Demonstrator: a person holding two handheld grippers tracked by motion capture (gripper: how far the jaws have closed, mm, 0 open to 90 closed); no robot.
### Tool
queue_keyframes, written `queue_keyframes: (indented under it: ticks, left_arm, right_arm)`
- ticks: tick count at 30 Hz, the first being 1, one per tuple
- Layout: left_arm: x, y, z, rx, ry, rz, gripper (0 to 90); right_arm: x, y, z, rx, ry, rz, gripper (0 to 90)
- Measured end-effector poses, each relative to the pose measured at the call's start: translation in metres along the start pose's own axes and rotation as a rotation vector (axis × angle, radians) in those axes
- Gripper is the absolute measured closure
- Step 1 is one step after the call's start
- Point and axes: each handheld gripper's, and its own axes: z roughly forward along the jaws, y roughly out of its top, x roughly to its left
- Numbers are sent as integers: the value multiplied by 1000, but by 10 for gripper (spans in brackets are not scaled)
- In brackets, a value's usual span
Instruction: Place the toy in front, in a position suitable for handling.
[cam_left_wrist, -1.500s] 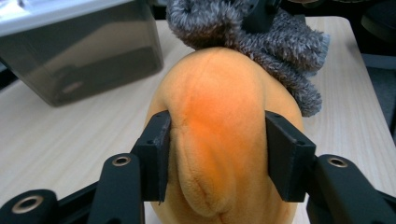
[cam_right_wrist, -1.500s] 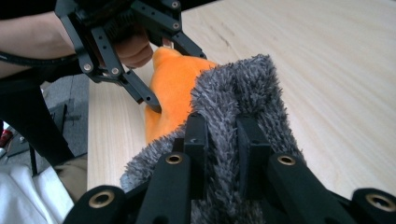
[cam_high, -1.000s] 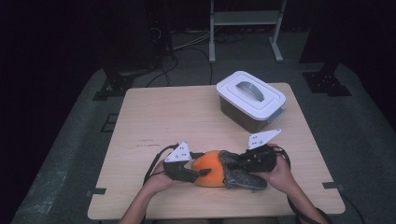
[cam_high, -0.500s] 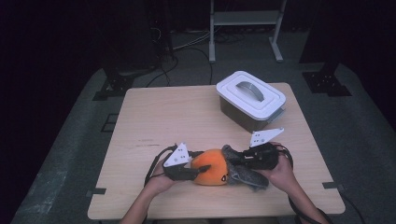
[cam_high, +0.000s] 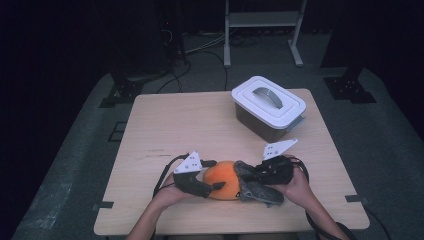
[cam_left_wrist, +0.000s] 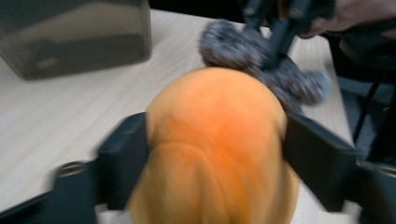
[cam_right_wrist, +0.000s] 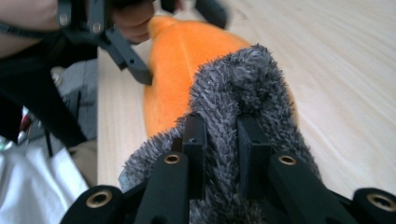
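Note:
An orange plush toy (cam_high: 227, 180) with a grey fuzzy part (cam_high: 260, 190) lies near the table's front edge between both hands. My left gripper (cam_high: 216, 175) has its jaws on either side of the orange body (cam_left_wrist: 215, 121). They have just been opening and now stand wide, with the plush filling the gap between them. My right gripper (cam_high: 256, 176) comes in from the right. It is shut on the grey fuzzy part (cam_right_wrist: 243, 79), with the fur bunched between its narrow jaws (cam_right_wrist: 222, 126). The orange body (cam_right_wrist: 187, 56) lies just beyond the fur.
A lidded white and grey box (cam_high: 270, 107) with a grey handle stands at the back right of the wooden table (cam_high: 175, 125). It shows again, dark, in the left gripper view (cam_left_wrist: 74, 42). Dark floor, cables and a metal stand lie behind the table.
My left gripper's jaws have spread wider around the orange body. Both hands and the plush have stayed in place.

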Motion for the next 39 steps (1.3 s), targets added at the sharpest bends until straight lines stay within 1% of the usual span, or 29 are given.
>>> queue_keyframes:
  ticks: [1,2,3,6,8,11,12,14,15,17,18,19,20,22,23,24,25,26,27,28,29,31,33,34,35,36,37,38,39]
  left_arm:
    - [0,1,3,21,-5,-1,152]
    - [0,1,3,21,-5,-1,166]
    - [-2,0,4,29,-14,14,166]
    - [-5,-2,2,26,-5,67,358]
    - [-5,-2,1,10,11,71,428]
    - [-4,-3,1,-15,30,71,469]
    - [-5,-3,1,-23,34,72,469]
    - [-6,-2,0,-44,43,81,477]
    - [-6,-2,0,-57,53,86,477]
    - [-7,-1,0,-73,69,107,482]
    - [-7,-1,1,-85,76,110,482]
    - [-8,-2,5,-103,80,116,482]
    - [-8,-2,5,-103,80,116,481]
    - [-10,-3,11,-86,71,113,476]
    - [-8,-4,12,-78,57,100,455]
    - [-8,-4,12,-78,57,100,413]
    - [-7,-3,11,-60,38,78,356]
    - [-6,-2,11,-53,31,58,356]
    - [-5,-1,10,-43,18,41,307]
    - [-5,0,10,-36,-13,9,258]
    - [-4,1,9,-24,-28,-15,203]
    - [-4,1,7,-14,-23,-19,210]
    - [-3,-1,5,-7,-24,-8,271]
    - [-4,-2,5,-6,-26,4,390]
    - [-4,-3,4,3,-31,27,424]
    - [-4,-3,3,2,-34,38,424]
    - [-5,-5,3,-4,-63,57,448]
    - [-5,-5,3,-4,-63,57,449]
    - [-7,-5,3,-1,-70,72,449]
  right_arm:
    - [5,2,1,9,9,-32,747]
    - [5,2,1,9,9,-32,747]
    - [7,2,2,14,8,-39,747]
    - [5,0,-1,15,9,-28,754]
    - [0,-3,-4,0,16,0,758]
    - [-10,-10,-8,27,-10,31,758]
    - [-10,-10,-8,27,-10,31,758]
    - [-11,-11,-12,46,-47,31,760]
    - [-11,-11,-12,46,-47,31,760]
    - [-9,-6,-16,15,-59,24,761]
    - [-6,0,-20,-44,-43,15,762]
    - [-5,4,-20,-64,-38,9,762]
    - [-5,4,-20,-64,-38,9,762]
    - [-3,8,-17,-62,-42,-1,760]
    - [-6,5,-12,-34,-43,1,761]
    - [-8,2,-10,-37,-27,17,761]
    - [-9,0,-9,-34,-14,24,761]
    - [-9,0,-9,-34,-14,24,761]
    - [-9,0,-9,-25,-12,19,760]
    - [-8,0,-8,-12,-12,8,760]
    - [-5,0,-6,23,-16,-14,760]
    - [-4,-1,-6,27,-9,-16,759]
    - [-3,-1,-7,34,-6,-14,760]
    - [1,-1,-9,12,-22,-25,764]
    - [3,1,-10,-5,-26,-34,766]
    - [3,1,-10,-5,-26,-34,766]
    - [8,7,-12,-47,-18,-48,767]
    - [8,7,-12,-47,-18,-48,767]
    - [10,11,-12,-68,-5,-50,767]
